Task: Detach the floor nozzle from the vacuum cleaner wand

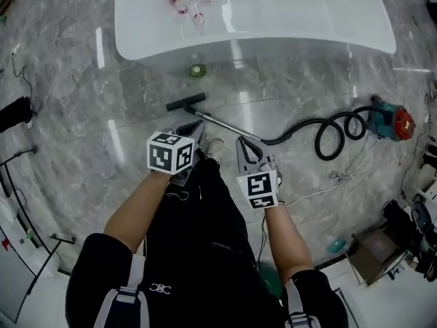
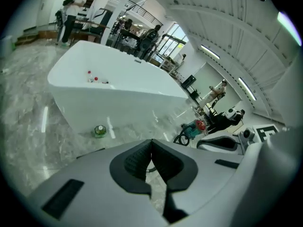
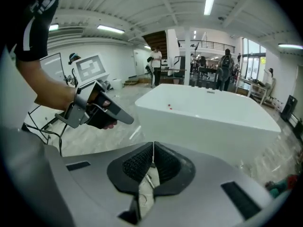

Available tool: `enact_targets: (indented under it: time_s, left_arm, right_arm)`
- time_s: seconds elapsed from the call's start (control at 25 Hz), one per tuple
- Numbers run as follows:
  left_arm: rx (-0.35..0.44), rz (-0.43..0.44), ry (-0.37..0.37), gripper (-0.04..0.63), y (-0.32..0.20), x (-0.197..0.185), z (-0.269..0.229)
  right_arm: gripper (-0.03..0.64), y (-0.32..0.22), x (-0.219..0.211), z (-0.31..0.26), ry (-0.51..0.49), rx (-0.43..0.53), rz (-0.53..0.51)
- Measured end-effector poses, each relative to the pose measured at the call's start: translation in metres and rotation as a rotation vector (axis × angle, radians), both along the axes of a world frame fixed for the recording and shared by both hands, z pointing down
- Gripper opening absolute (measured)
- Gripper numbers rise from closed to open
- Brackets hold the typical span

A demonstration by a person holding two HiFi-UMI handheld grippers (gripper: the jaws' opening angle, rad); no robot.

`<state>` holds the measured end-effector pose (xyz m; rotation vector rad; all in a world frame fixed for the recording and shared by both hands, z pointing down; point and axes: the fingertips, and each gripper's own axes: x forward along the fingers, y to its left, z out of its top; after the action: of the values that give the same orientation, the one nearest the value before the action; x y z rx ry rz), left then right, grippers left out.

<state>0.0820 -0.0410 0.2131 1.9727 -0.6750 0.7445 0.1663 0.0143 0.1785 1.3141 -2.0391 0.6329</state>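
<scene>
The vacuum lies on the marble floor in the head view. Its black floor nozzle (image 1: 184,102) sits on the end of a slanted metal wand (image 1: 229,125). A black hose (image 1: 328,132) runs from the wand to the teal and red body (image 1: 389,118). My left gripper (image 1: 194,130) hangs shut just above the wand's nozzle end, with nothing between its jaws. Over the wand's handle end, my right gripper (image 1: 244,143) is also shut and empty. The left gripper view shows closed pads (image 2: 151,148). In the right gripper view the pads (image 3: 153,155) meet too, and the left gripper (image 3: 99,110) shows beside them.
A white table (image 1: 252,19) with small bottles stands just beyond the nozzle, and a green tape roll (image 1: 197,70) lies under its edge. Cables and boxes (image 1: 382,251) crowd the floor at the right. The person's shoe (image 1: 215,147) rests close to the wand.
</scene>
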Motion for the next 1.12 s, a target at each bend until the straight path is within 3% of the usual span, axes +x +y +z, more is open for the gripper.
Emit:
enact_targets:
  time_s: [0.12,0.32,0.52,0.72,1.12]
  left_arm:
    - [-0.032,-0.039,0.005,0.011,-0.003,-0.008,0.061]
    - [0.004,0.005,-0.107,0.009,0.016,-0.033,0.176]
    - [-0.084,0.000,-0.137,0.011,0.045,-0.059,0.266]
    - [-0.155,-0.042,-0.138,0.009,0.058,-0.079,0.326]
    - [-0.153,-0.159,-0.142,0.011,0.037,-0.127,0.394]
  right_arm:
    - [0.018,0.004,-0.014,0.072,-0.002,-0.075,-0.046]
    - [0.018,0.006,-0.032,0.185,-0.026,-0.174,-0.087]
    - [0.018,-0.005,-0.063,0.278,-0.019,-0.183,-0.174]
    - [0.018,-0.001,-0.088,0.382,0.024,-0.231,-0.228]
    - [0.023,-0.002,-0.100,0.570,0.214,-0.289,-0.324]
